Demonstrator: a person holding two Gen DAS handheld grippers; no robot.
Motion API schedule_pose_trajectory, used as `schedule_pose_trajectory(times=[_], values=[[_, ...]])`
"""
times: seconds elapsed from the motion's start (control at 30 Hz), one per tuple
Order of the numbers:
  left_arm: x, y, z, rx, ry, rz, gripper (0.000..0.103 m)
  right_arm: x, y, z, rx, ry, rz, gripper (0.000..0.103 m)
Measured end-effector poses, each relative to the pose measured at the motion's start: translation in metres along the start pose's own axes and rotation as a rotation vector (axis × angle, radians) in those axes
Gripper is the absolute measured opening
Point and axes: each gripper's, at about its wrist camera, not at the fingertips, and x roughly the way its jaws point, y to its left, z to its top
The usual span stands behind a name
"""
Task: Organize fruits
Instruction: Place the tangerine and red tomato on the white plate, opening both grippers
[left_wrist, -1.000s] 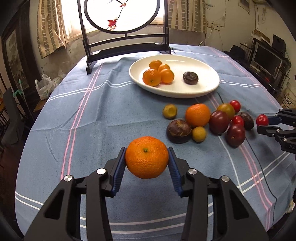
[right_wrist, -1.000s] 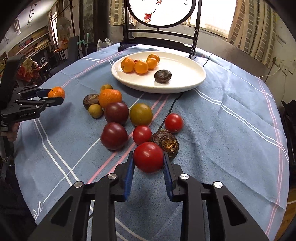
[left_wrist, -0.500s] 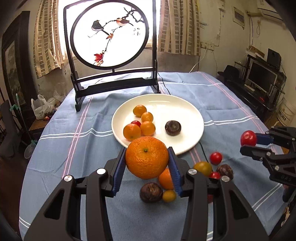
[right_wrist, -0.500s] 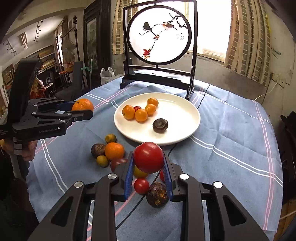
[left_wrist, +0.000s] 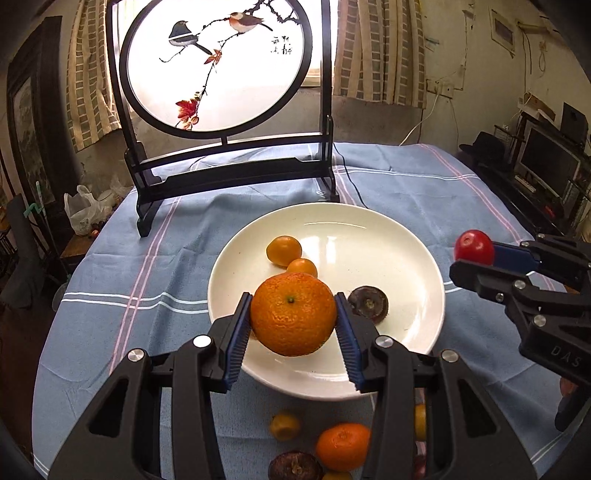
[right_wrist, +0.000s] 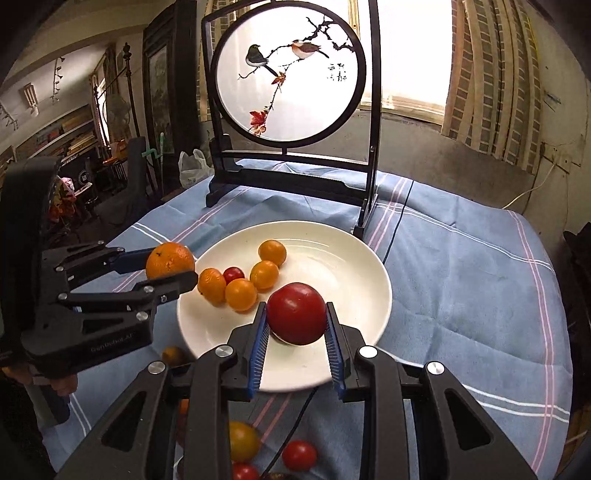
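Both grippers have moved up over the white plate (left_wrist: 424, 266) since a second ago. Left gripper (left_wrist: 293, 321) clamps the big orange (left_wrist: 293, 314) at frame center; right gripper (right_wrist: 296, 325) squeezes the red tomato (right_wrist: 296, 312), loose fruit now at the bottom edge.

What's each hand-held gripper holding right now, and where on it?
Left hand-held gripper: the large round orange, pinched at its two opposite sides. Right hand-held gripper: the round red tomato, likewise by its sides.
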Motion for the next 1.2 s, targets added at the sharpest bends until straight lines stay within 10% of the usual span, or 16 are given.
schedule_pose_trajectory(times=[0.67,0.83,1.2], values=[[0.043,-0.01,0.008,0.039,0.051,0.043,0.044,0.069,-0.016,0.021,0.045,0.071,-0.014,0.03],[0.037,-0.009,0.009,0.035,0.01,0.054,0.072,0.063,-0.022,0.024,0.085,0.036,-0.005,0.05],[0.014,-0.003,0.0,0.01,-0.019,0.048,0.072,0.024,-0.022,0.01,0.082,0.012,0.01,0.051]])
